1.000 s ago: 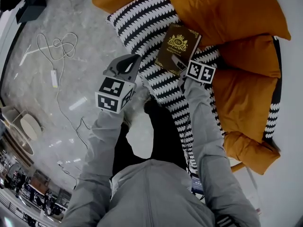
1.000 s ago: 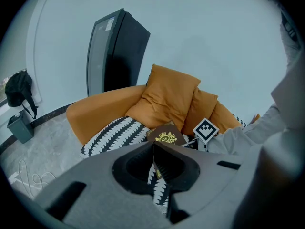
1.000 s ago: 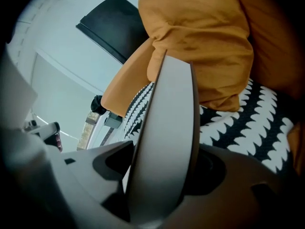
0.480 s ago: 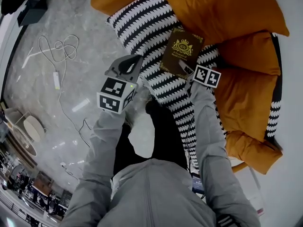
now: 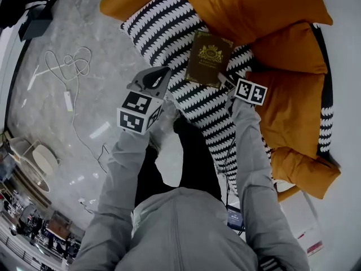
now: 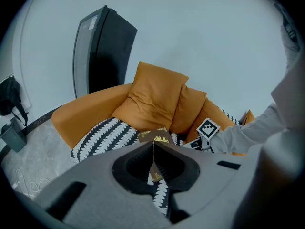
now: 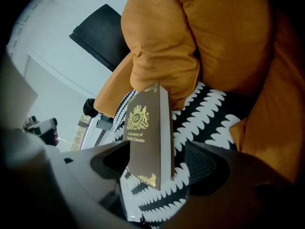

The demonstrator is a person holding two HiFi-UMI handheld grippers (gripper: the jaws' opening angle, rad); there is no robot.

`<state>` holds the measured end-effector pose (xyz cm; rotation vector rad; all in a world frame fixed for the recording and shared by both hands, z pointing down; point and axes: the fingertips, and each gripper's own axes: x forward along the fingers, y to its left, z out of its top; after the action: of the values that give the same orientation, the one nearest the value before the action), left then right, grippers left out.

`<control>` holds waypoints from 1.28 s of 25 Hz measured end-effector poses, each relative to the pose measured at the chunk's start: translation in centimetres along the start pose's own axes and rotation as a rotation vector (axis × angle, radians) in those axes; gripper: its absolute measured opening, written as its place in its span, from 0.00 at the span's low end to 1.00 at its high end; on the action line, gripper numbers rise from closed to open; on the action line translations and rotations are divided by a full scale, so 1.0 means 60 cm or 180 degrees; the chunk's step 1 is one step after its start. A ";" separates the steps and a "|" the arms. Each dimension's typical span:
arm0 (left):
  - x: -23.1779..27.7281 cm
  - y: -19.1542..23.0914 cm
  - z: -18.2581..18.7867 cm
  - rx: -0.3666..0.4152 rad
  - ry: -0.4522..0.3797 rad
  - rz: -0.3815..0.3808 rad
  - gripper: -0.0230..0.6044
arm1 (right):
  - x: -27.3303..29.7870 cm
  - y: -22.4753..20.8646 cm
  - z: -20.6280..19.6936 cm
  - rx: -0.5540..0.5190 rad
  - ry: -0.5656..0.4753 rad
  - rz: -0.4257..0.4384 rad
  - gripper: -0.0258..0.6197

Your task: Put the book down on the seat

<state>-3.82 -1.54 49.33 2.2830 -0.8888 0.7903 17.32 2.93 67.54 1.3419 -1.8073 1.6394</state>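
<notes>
A brown book (image 5: 208, 58) with a gold crest lies flat on the black-and-white patterned seat cushion (image 5: 163, 33), close to the orange back cushions (image 5: 254, 4). My right gripper (image 5: 227, 81) sits at the book's near corner. In the right gripper view the book (image 7: 145, 132) stands between the jaws of the right gripper (image 7: 159, 157), with a clear gap on its right side. These jaws have just been opening and do not press on it. My left gripper (image 5: 151, 78) hangs shut over the seat's front edge, holding nothing, and its jaws meet in the left gripper view (image 6: 153, 159).
A white cable and charger (image 5: 67, 66) lie on the marble floor at left. Top left on the floor is a dark box (image 5: 35, 17). A black cabinet (image 6: 102, 46) stands behind the sofa. More orange cushions (image 5: 287, 117) fill the right side.
The right gripper has slid back off the book toward the right, and the book now lies free on the seat. The left gripper has shifted only a little.
</notes>
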 end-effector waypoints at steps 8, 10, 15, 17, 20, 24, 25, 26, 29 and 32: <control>-0.065 -0.051 0.061 0.0211 0.0052 -0.0139 0.08 | -0.125 0.085 0.016 0.0007 -0.0245 0.0272 0.55; -0.071 -0.064 0.062 0.0269 0.0049 -0.0171 0.08 | -0.153 0.103 0.019 -0.0132 -0.0318 0.0366 0.55; -0.109 -0.095 0.075 0.0425 -0.0027 -0.0261 0.08 | -0.239 0.167 0.024 -0.0392 -0.0599 0.0433 0.54; -0.136 -0.107 0.083 0.0526 -0.0057 -0.0321 0.08 | -0.278 0.203 0.023 -0.0465 -0.0753 0.0424 0.54; -0.186 -0.122 0.089 0.0643 -0.0111 -0.0398 0.08 | -0.336 0.258 0.006 -0.0596 -0.0969 0.0310 0.46; -0.251 -0.133 0.103 0.0813 -0.0218 -0.0465 0.08 | -0.405 0.319 -0.016 -0.0608 -0.1302 0.0186 0.34; -0.268 -0.136 0.105 0.0844 -0.0242 -0.0478 0.08 | -0.422 0.334 -0.023 -0.0602 -0.1362 0.0154 0.31; -0.285 -0.138 0.106 0.0875 -0.0265 -0.0490 0.08 | -0.437 0.347 -0.031 -0.0598 -0.1416 0.0114 0.28; -0.333 -0.143 0.105 0.0966 -0.0331 -0.0507 0.08 | -0.480 0.387 -0.053 -0.0607 -0.1556 -0.0020 0.19; -0.373 -0.147 0.116 0.1035 -0.0452 -0.0503 0.08 | -0.523 0.424 -0.062 -0.0748 -0.1684 -0.0190 0.13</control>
<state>-8.77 8.22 26.82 2.6842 -0.6672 0.7544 10.75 15.80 29.61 1.8104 -2.1332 1.0559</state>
